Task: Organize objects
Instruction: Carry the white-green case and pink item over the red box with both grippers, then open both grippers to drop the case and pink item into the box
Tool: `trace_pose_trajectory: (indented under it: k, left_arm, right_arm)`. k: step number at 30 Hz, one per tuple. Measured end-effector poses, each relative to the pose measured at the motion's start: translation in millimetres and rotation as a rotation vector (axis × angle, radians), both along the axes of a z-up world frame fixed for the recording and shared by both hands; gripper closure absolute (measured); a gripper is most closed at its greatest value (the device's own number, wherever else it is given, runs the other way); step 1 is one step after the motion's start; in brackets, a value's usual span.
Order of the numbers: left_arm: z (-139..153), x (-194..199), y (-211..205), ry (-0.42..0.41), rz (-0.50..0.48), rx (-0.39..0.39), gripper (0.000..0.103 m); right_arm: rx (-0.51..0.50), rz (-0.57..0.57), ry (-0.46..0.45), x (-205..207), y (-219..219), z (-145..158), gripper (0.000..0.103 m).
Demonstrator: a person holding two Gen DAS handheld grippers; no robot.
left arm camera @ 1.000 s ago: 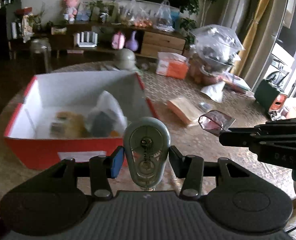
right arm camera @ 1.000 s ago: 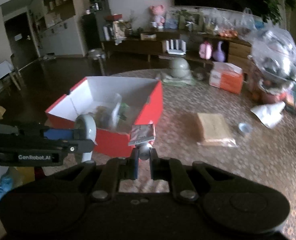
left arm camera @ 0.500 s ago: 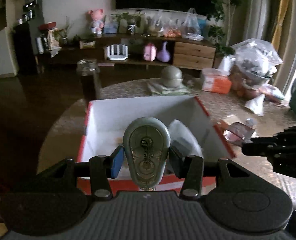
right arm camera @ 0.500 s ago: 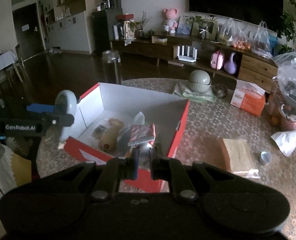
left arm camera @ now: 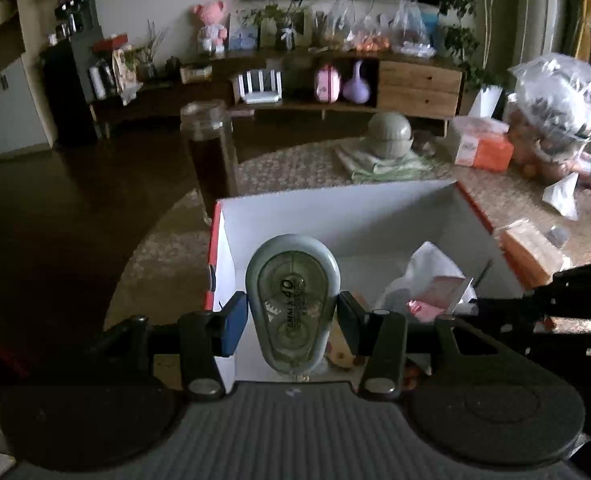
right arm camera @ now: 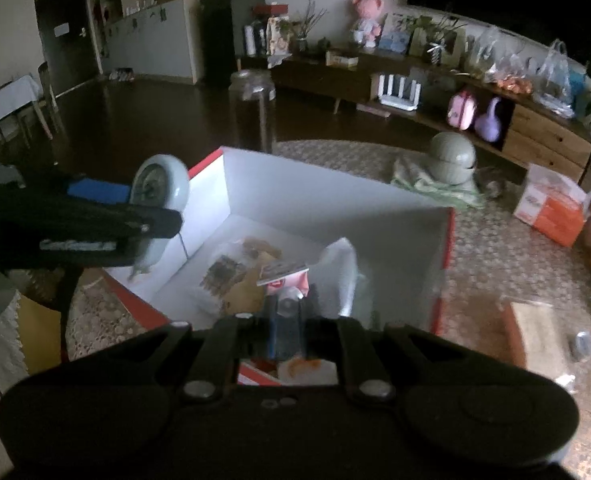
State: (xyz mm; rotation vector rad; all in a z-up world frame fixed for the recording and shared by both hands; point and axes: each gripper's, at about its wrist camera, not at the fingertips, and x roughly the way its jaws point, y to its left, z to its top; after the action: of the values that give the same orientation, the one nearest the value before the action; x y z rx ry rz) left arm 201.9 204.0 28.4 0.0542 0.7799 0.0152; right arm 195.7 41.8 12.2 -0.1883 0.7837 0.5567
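We have moved both full grippers from beside to over the red cardboard box with white inside (left arm camera: 335,216), our left gripper (left arm camera: 293,316) holding the grey-green oval tape roller (left arm camera: 293,304) and our right gripper (right arm camera: 291,312) pinching the small pink packet (right arm camera: 285,276), so we think both can drop in soon

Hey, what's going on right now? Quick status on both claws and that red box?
Left gripper shut on tape dispenser. Right gripper shut on pink packet. Both over the open box; bag and snacks already inside. Nothing blocking.

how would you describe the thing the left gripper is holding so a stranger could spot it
Find the red box with white inside on the table. Above its near left corner, the left gripper clamps a correction tape dispenser: grey-green, egg-shaped, clear-windowed, showing gears, unlike the soft bags inside.
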Motion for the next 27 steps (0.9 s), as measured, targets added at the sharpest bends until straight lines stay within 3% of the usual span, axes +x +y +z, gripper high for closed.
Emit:
trace_pose_trajectory:
  k: [10, 16, 21, 27]
  left_arm:
    - [-37, 34, 3, 0.099, -0.004, 0.088, 0.055]
    - [-54, 46, 8, 0.177, 0.001, 0.078, 0.055]
    - [-59, 51, 4, 0.190, -0.015, 0.088, 0.055]
    - [-66, 57, -7, 0.218, -0.034, 0.121, 0.055]
  right_arm:
    - [-0.045, 0.007, 0.046, 12, 20, -26, 0.093]
    - [-0.055, 0.000, 0.075, 19, 25, -34, 0.093]
    - [-0.046, -0.014, 0.113, 25, 27, -41, 0.093]
    - [-0.037, -0.027, 0.124, 28, 23, -42, 0.086]
